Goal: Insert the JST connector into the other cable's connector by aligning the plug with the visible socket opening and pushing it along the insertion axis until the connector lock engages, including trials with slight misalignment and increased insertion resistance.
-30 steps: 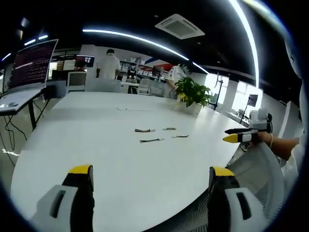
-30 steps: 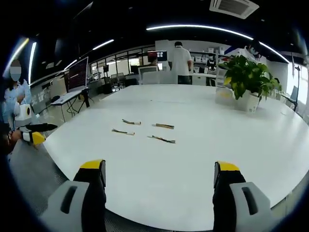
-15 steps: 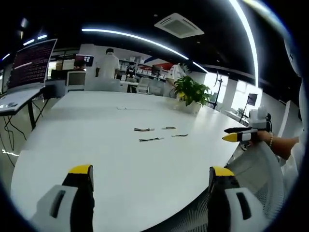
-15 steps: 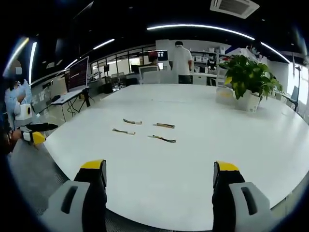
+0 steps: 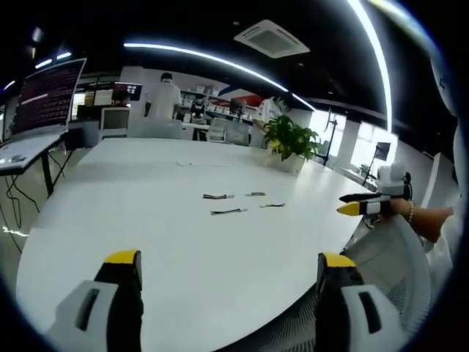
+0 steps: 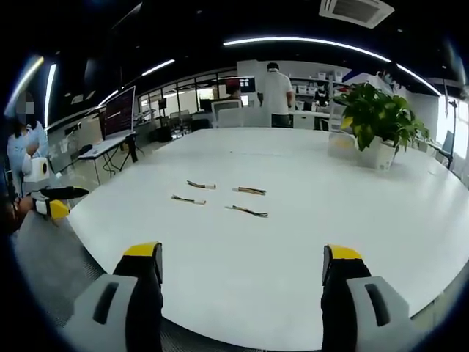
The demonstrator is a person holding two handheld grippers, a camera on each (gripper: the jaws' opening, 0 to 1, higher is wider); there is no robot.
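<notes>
Down at the bottom of the left gripper view, the left gripper (image 5: 229, 268) sits with its yellow-tipped jaws spread wide and nothing between them, poised over the near edge of the white table (image 5: 146, 220). Same story in the right gripper view: the right gripper (image 6: 242, 264) is wide open, empty, hanging above the table's near rim (image 6: 220, 308). Off to the side of that view, the left gripper's yellow tip and black jaw poke in, held in a hand (image 6: 13, 209). A mesh chair back (image 5: 396, 257) shows beside the table in the left gripper view.

Further out, in the middle of the table, lie four short cable pieces (image 6: 220, 198), well apart from both grippers: two nearer ones (image 6: 246, 211) and two behind (image 6: 249, 191). Which carries the JST plug is too small to tell. Beyond them stands a potted plant (image 6: 377, 117), and past the table a person in a white shirt (image 6: 276, 88) stands at desks with monitors (image 5: 47, 95).
</notes>
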